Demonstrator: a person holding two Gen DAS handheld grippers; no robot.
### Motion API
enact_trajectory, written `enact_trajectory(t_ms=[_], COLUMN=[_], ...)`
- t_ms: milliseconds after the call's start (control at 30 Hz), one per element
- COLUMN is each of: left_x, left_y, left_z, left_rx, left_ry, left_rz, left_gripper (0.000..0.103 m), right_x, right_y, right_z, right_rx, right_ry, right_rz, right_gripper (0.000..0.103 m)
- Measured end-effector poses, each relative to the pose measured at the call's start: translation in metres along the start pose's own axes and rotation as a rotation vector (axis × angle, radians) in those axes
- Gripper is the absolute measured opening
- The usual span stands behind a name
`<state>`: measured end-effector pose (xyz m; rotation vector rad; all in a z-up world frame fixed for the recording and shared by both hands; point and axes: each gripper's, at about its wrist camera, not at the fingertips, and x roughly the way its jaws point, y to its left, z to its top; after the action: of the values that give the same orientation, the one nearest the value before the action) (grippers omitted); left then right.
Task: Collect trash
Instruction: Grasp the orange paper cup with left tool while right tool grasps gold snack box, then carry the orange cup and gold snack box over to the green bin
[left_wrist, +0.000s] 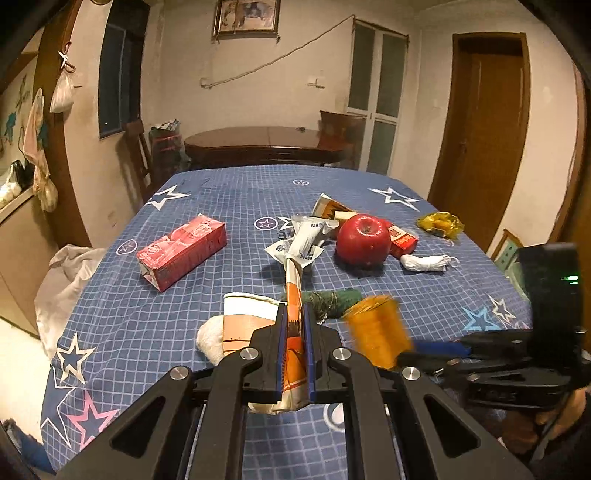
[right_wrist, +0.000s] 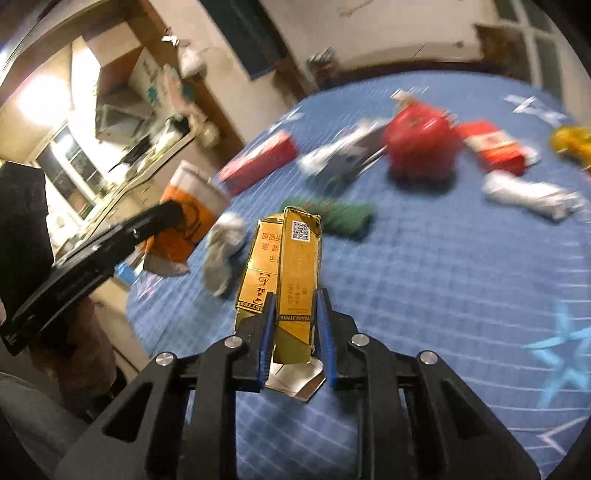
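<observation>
Left hand-held gripper (left_wrist: 295, 354) is clamping a flattened orange paper cup (left_wrist: 294, 295) above the surface (left_wrist: 221, 192); right hand-held gripper (right_wrist: 295, 332) is pinching a gold cigarette pack (right_wrist: 291, 280), lifted clear.

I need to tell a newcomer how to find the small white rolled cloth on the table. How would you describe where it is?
Start at the blue star-patterned tablecloth and find the big red apple near its middle. The small white rolled cloth lies just right of the apple, in front of a small red box. It is the only white, soft, string-tied bundle there; its neighbours are red.
</observation>
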<state>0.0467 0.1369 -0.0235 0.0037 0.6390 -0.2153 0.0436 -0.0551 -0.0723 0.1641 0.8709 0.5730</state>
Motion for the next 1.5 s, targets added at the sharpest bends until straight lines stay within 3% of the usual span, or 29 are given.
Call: enact_trajectory(t_ms=[233,433,767,1267,1500], left_x=[0.019,0.023,0.029,0.035,0.042], left_y=[-0.029,-0.046,-0.068,-0.105,-0.135], left_z=[0.009,0.012,0.016,0.026,0.038], left_rx=[0.014,0.032,0.092,0.171,0.217], left_ry=[0.013,0.003,-0.016,-0.039,-0.062], left_rz=[0.099,0.18,0.277,0.26,0.222], left_gripper=[0.01,0.01,0.01,0.01,0.01], right_x=[-0.039,-0.047,-0.063,-0.096,-0.123], right_y=[-0.005,-0.01,-0.013,-0.036,-0.053], right_z=[0.0,0.003,-0.002,-0.008,-0.009], right_rx=[-0.078,-0.098,-0.125,-0.072,-0.052], right_ry=[-0.164,-0.236,-0.285,-0.358,-0.416], right_rz=[-0.211,-0.296,-0.346,-0.391,-0.455], right_gripper=[0.02,0.02,0.02,0.02,0.021])
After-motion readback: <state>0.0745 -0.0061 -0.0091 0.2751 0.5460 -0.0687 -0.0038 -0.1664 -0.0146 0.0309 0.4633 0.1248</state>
